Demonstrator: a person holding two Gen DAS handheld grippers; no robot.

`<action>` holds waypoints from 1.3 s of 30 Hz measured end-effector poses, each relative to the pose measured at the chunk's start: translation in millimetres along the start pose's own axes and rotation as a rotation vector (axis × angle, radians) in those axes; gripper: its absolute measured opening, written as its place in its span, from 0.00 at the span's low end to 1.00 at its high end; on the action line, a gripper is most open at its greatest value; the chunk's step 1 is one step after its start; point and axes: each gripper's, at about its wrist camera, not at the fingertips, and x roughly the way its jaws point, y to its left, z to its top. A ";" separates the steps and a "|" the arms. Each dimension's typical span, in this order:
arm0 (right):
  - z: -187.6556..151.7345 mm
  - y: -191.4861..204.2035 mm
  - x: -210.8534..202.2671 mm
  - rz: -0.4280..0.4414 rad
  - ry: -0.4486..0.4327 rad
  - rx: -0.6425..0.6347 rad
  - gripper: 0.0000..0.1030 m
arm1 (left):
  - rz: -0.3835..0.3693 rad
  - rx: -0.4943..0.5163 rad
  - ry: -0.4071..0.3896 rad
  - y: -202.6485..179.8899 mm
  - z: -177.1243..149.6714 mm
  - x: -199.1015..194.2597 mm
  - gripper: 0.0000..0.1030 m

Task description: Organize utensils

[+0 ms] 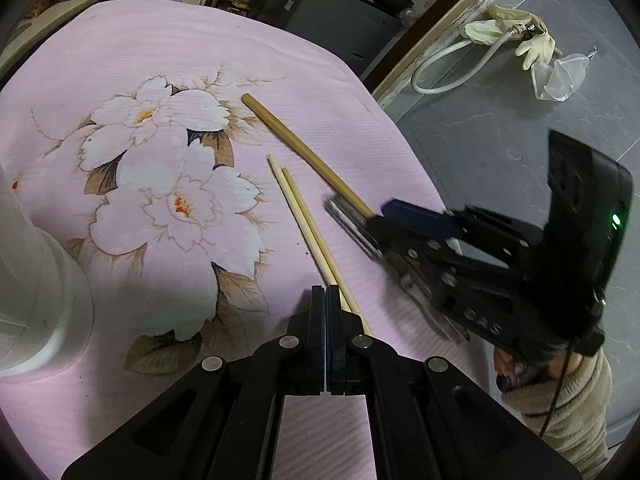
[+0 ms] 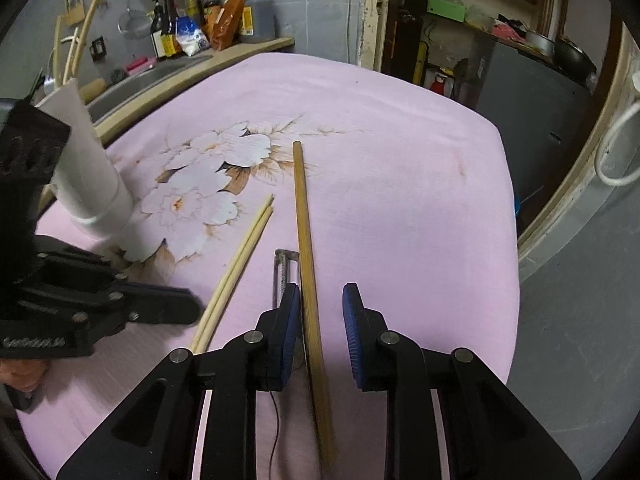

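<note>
A long brown wooden stick (image 2: 306, 264) lies on the pink flowered cloth (image 2: 380, 160); it also shows in the left wrist view (image 1: 304, 152). My right gripper (image 2: 320, 320) is open with the stick running between its blue pads, close to the left pad. A metal utensil (image 2: 285, 268) lies just beside that left finger. A pair of pale chopsticks (image 1: 308, 232) lies side by side on the cloth (image 1: 160, 60). My left gripper (image 1: 325, 300) is shut, empty, with its tips just left of the chopsticks' near ends. A white cylindrical holder (image 1: 36, 280) stands at the left.
The table's right edge drops to a grey tiled floor (image 1: 500, 120) with a hose and gloves (image 1: 516, 40). A counter with a sink and bottles (image 2: 208, 12) runs behind the table. A dark cabinet (image 2: 532, 92) stands at the back right.
</note>
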 end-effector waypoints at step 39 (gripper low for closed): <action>-32.2 -31.5 -27.1 0.074 -0.066 0.143 0.07 | 0.049 0.030 0.016 -24.4 25.9 33.9 0.07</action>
